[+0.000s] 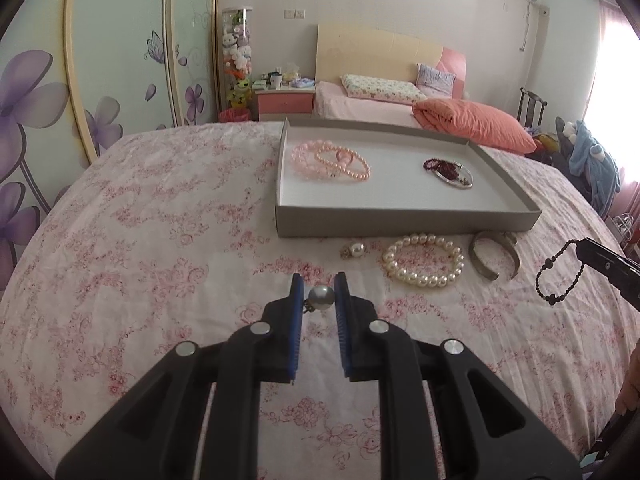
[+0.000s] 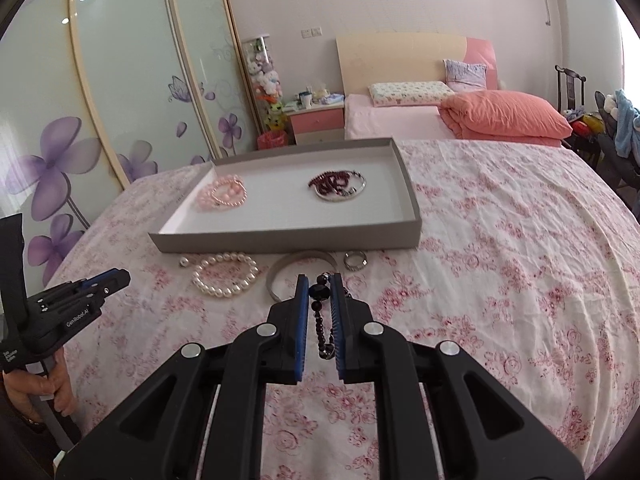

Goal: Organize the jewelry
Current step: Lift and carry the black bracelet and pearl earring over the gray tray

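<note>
My left gripper [image 1: 319, 288] is shut on a grey pearl earring [image 1: 321, 293], held just above the floral cloth. My right gripper [image 2: 319, 286] is shut on a dark bead bracelet [image 2: 322, 312], which hangs between the pads; it also shows in the left wrist view [image 1: 558, 276]. A grey tray [image 1: 404, 222] holds pink pearl bracelets [image 1: 332, 160] and a dark red bead string with a silver bangle [image 1: 450, 172]. In front of the tray lie a white pearl bracelet [image 1: 424, 260], a second pearl earring [image 1: 354, 249], a silver cuff [image 1: 496, 254] and a silver ring [image 2: 355, 260].
The table is covered with a pink floral cloth [image 1: 140, 260]. Behind it are a bed with an orange duvet [image 1: 472, 122], a pink nightstand [image 1: 285, 102] and a wardrobe with purple flowers [image 1: 60, 100]. The left gripper shows in the right wrist view [image 2: 116, 280].
</note>
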`<move>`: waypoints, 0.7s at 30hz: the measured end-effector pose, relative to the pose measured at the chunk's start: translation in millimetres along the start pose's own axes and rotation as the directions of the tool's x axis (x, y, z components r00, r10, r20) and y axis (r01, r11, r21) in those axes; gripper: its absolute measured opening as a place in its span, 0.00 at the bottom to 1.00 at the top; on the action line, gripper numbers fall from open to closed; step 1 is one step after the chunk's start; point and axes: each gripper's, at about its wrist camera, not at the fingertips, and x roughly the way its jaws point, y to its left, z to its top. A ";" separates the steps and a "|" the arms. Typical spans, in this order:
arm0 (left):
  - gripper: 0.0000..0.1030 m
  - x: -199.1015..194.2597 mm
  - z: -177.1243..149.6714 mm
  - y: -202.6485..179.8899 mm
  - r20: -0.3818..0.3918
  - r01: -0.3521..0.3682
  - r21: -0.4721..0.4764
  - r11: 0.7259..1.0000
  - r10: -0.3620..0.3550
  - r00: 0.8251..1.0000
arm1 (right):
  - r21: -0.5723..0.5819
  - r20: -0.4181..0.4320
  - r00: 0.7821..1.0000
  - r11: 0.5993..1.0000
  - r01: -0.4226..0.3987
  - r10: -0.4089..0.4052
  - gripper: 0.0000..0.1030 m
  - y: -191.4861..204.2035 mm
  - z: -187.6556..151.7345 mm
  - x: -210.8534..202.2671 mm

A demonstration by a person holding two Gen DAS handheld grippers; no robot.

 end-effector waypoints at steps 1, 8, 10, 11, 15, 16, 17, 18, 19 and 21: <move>0.16 -3.6 1.6 -0.7 0.015 0.001 0.001 1.000 -0.001 1.000 | -0.003 0.011 1.000 1.000 -0.004 0.004 0.12 1.8 2.5 -1.9; 0.16 -28.5 15.1 -11.4 0.139 -0.009 0.026 1.000 0.005 0.990 | -0.037 0.096 0.995 0.999 -0.011 0.015 0.12 12.7 16.8 -14.7; 0.16 -34.3 20.1 -14.6 0.172 -0.012 0.035 0.999 0.006 0.985 | -0.048 0.124 0.992 0.999 -0.011 0.017 0.12 16.1 22.0 -17.5; 0.16 -37.7 22.9 -16.5 0.190 -0.013 0.039 0.999 0.006 0.982 | -0.051 0.133 0.991 0.999 -0.011 0.018 0.12 16.7 24.2 -18.5; 0.16 -45.4 35.1 -23.5 0.243 -0.019 0.059 0.998 0.004 0.970 | -0.066 0.180 0.983 0.998 -0.014 0.026 0.12 21.7 38.2 -21.1; 0.16 -46.7 38.2 -25.7 0.253 -0.018 0.064 0.998 0.002 0.967 | -0.074 0.194 0.981 0.997 -0.011 0.026 0.12 23.7 41.7 -21.7; 0.16 -46.7 40.5 -26.8 0.259 -0.019 0.068 0.998 0.001 0.966 | -0.083 0.207 0.978 0.997 -0.007 0.024 0.12 25.8 44.7 -22.1; 0.16 -46.5 43.6 -28.9 0.265 -0.020 0.072 0.997 0.000 0.964 | -0.091 0.218 0.976 0.996 -0.002 0.022 0.12 28.3 47.3 -21.9; 0.16 -46.2 46.4 -31.1 0.273 -0.021 0.077 0.997 -0.001 0.962 | -0.099 0.230 0.973 0.995 0.002 0.021 0.12 30.1 50.9 -21.6; 0.16 -44.6 51.6 -34.0 0.282 -0.022 0.083 0.996 -0.003 0.960 | -0.107 0.244 0.969 0.994 0.003 0.023 0.12 32.2 56.2 -20.5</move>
